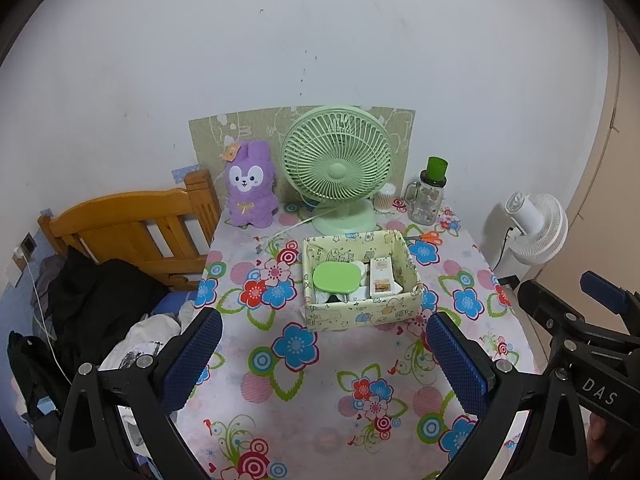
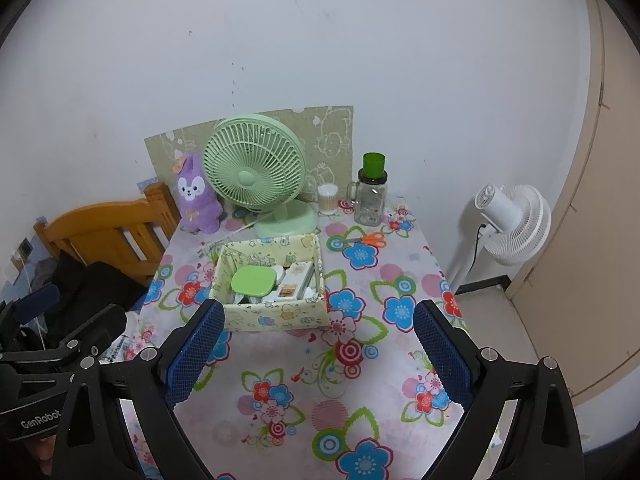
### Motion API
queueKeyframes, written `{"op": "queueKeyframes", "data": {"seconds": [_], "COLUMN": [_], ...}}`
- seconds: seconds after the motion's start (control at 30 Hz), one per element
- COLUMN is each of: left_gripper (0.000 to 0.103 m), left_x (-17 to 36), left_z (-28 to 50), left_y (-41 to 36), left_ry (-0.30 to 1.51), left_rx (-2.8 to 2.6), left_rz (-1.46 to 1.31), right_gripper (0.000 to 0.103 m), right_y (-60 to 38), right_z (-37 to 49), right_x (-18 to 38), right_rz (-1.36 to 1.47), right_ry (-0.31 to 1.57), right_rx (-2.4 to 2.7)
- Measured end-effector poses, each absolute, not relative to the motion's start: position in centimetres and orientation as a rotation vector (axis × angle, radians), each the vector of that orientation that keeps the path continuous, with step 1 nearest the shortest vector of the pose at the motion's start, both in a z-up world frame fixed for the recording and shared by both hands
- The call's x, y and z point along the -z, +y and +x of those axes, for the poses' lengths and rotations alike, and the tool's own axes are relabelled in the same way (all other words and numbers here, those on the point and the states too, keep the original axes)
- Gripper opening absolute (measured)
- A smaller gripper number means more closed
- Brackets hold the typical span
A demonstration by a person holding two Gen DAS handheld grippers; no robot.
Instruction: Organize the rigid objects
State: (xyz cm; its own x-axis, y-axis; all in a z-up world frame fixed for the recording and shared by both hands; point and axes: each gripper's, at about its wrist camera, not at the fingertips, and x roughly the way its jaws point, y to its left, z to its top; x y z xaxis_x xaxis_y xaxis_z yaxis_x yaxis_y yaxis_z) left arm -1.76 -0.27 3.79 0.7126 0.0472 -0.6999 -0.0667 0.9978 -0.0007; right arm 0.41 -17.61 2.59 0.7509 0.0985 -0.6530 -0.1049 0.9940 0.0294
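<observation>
I'm holding my left gripper and right gripper gaping wide, empty, hovering before the pale-yellow cartoon-print fabric box on the floral tablecloth.

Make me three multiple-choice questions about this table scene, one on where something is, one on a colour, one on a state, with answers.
1. Where do the scissors lie?
A. in the patterned box
B. on the tablecloth right of the box
C. under the plush

2. What colour is the desk fan on the table?
A. light green
B. white
C. orange

3. How does the right hand-held gripper stand?
A. shut on the box
B. shut on nothing
C. open and empty

Answers: 1 B, orange handles rest on the tablecloth beside the patterned box. 2 A, its grille and base are pale green. 3 C, its blue pads stand wide apart with only cloth between.
</observation>
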Motion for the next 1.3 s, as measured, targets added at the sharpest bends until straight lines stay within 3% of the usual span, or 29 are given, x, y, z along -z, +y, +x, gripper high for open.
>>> {"op": "queueKeyframes", "data": {"seconds": [1.3], "left_gripper": [0.103], "left_x": [-2.9], "left_z": [-1.2], "left_y": [0.3], "left_ry": [0.798], "left_rx": [-0.07], "left_rz": [-0.038], "right_gripper": [0.097], "right_y": [-17.0], "right_z": [1.3], "right_x": [-1.3], "right_rz": [-0.043], "right_ry": [0.753], "right_rx": [-0.106]}}
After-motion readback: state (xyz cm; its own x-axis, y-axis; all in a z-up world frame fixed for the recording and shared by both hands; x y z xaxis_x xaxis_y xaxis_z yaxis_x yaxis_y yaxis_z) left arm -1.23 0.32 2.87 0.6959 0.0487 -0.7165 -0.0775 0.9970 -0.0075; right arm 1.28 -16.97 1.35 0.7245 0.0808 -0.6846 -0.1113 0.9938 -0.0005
